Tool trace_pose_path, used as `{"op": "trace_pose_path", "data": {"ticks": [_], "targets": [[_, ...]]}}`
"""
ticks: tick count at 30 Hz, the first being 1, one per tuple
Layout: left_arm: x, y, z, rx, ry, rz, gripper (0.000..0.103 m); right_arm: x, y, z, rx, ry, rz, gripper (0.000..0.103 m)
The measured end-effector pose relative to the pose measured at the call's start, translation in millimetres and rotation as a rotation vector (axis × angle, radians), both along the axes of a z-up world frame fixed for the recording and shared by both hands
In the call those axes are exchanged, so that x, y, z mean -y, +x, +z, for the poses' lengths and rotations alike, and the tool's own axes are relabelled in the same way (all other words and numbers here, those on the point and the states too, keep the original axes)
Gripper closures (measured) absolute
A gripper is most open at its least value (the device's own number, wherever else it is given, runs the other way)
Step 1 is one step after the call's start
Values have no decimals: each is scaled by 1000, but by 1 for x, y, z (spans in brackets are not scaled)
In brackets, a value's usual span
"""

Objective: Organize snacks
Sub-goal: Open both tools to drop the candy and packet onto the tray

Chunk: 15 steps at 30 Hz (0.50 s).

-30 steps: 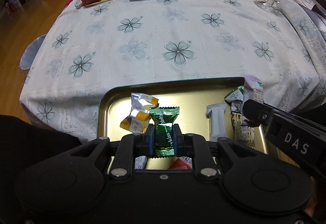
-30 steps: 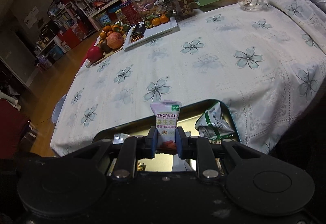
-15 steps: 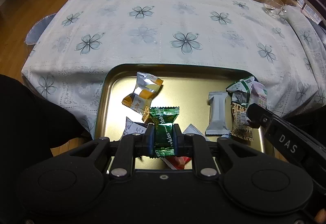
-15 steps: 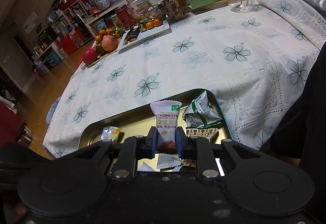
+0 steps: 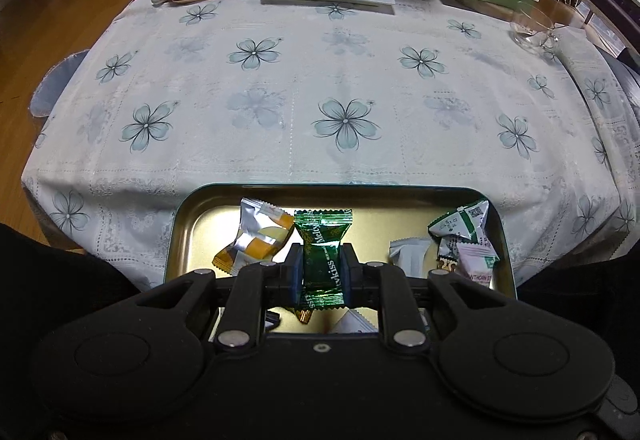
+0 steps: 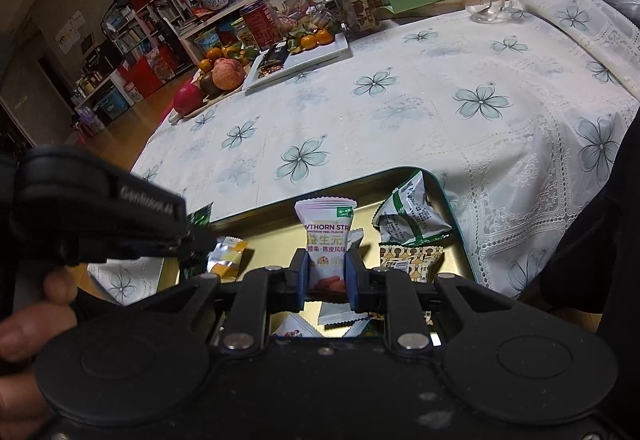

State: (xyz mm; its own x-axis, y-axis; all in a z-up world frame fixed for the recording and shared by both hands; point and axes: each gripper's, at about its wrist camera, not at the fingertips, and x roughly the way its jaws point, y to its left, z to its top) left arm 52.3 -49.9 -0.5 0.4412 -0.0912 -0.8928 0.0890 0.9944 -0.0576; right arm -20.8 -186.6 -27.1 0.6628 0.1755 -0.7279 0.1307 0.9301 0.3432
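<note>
Over a gold tin tray (image 5: 188, 240) at the near edge of a flower-patterned worktop (image 5: 320, 80), the left gripper (image 5: 322, 274) is clamped on a green Melkiss candy (image 5: 322, 240), though its jaws have just been easing apart with the wrapper still pinched between them. The right gripper (image 6: 327, 276) is clamped on a white hawthorn strip packet (image 6: 326, 232), held upright above the same tray. An orange-and-silver sweet (image 5: 256, 240), a plain white bar (image 5: 408, 256) and a green-and-white packet (image 6: 412, 220) lie loose in the tray. The step in hand appears to be setting both snacks down; done well, each would be lowered close to a bare patch of tray before release, so nothing bounces out or piles on its neighbours.
</note>
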Motion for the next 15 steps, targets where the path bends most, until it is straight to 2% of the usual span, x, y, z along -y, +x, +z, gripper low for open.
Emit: {"op": "trace_pose_path", "data": {"ticks": [2,7,15], "targets": [[1,0,1,10,13,1,72,-1,0,0,-2,-5,2,81],[-2,-9,0,28,49,2,72,-4,1,-1,-3,-10,13,81],[-26,-27,-10,19,69,70,72,-14,-2,2,33,-50,46,81]]}}
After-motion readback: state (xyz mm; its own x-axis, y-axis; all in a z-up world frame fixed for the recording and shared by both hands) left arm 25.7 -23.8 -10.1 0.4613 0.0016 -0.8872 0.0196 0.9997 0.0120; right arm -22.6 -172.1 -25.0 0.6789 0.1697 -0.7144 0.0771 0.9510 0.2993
